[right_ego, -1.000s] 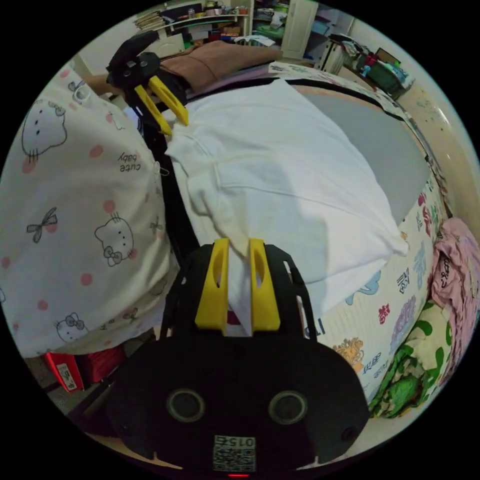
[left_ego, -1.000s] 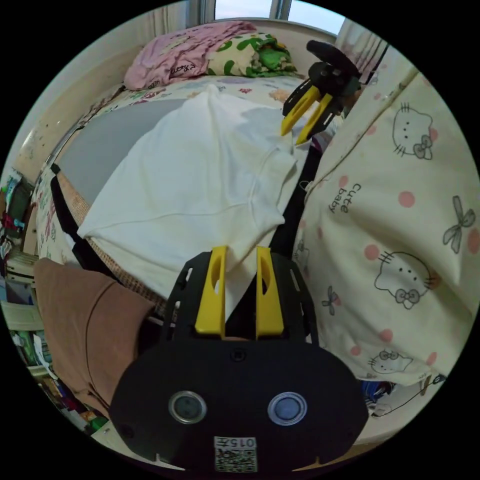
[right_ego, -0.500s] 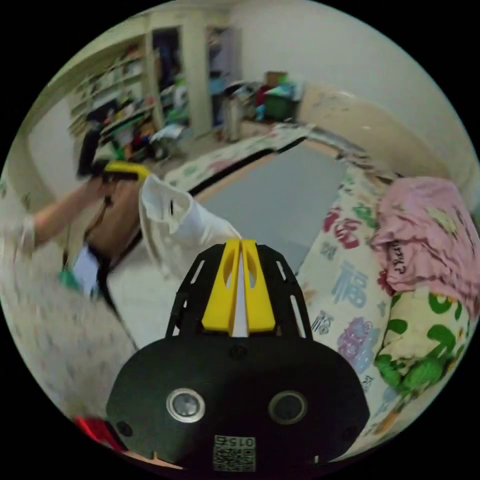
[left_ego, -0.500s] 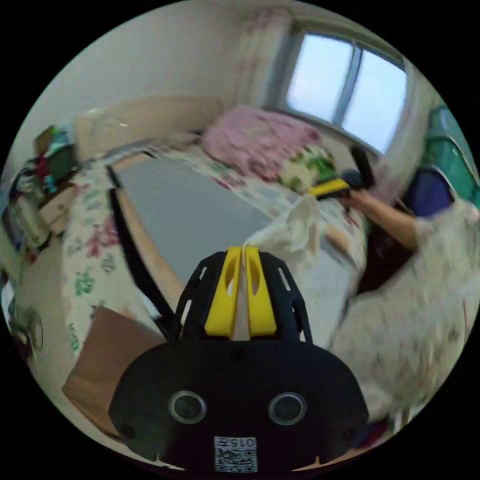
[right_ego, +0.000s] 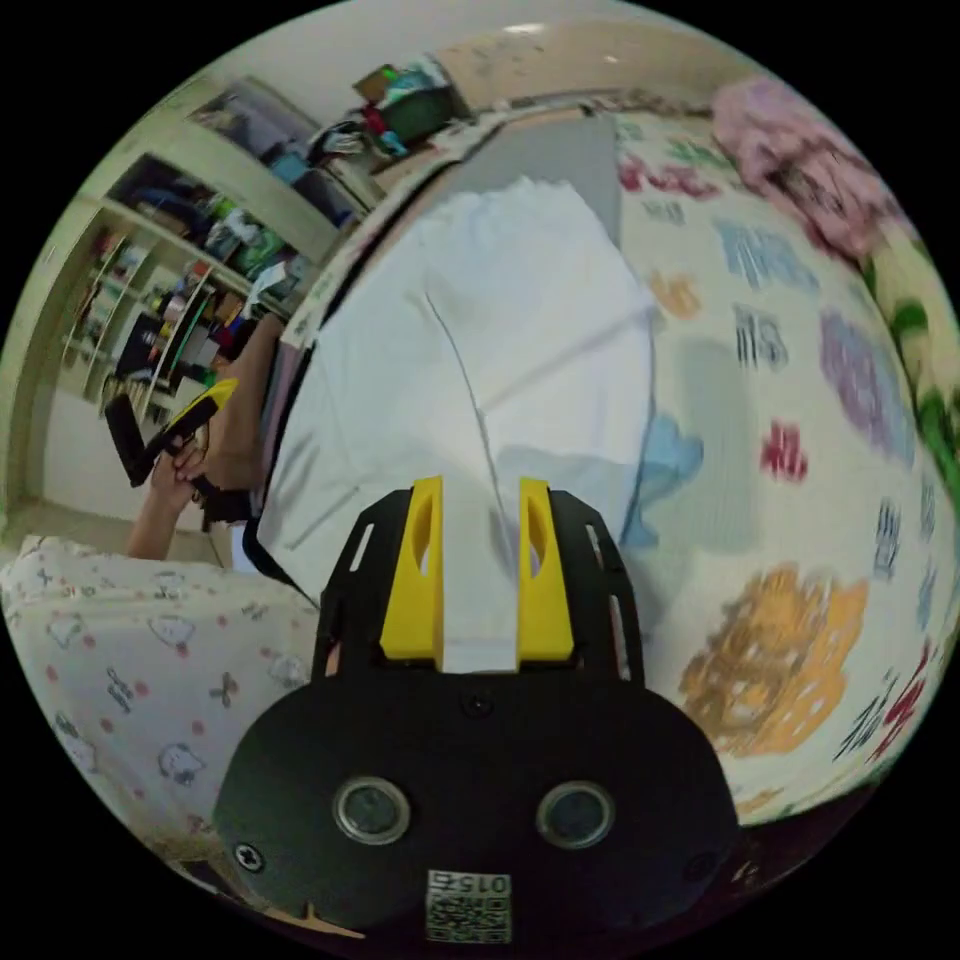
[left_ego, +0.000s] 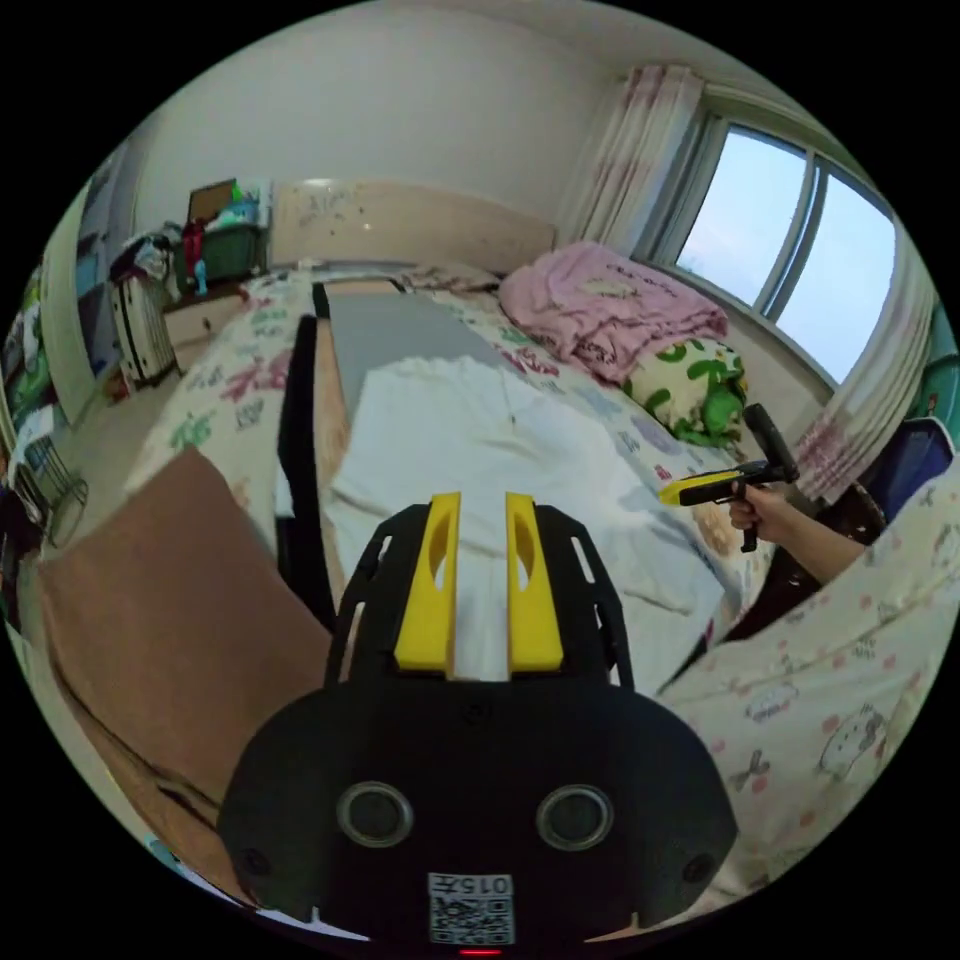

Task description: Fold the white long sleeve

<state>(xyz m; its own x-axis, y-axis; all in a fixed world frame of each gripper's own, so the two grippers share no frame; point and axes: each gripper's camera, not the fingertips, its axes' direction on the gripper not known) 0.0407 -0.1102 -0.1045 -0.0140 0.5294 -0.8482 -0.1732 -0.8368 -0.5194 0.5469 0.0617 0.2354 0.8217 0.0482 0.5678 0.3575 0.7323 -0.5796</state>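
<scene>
White long sleeve (left_ego: 480, 450) spread flat on bed (left_ego: 230, 380). Left gripper (left_ego: 480, 510), right gripper (right_ego: 478, 497): jaws apart, empty. Next: grip hem corners at 6 o'clock evenly.

Soft daylight from window (left_ego: 790, 265); fisheye edges warped, right gripper view blurred.

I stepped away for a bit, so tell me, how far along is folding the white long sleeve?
Early. The white long sleeve lies spread on the bed, with no folds visible. Nothing is in hand: the left gripper and right gripper both have jaws apart over the near edge. Every fold is left.
</scene>
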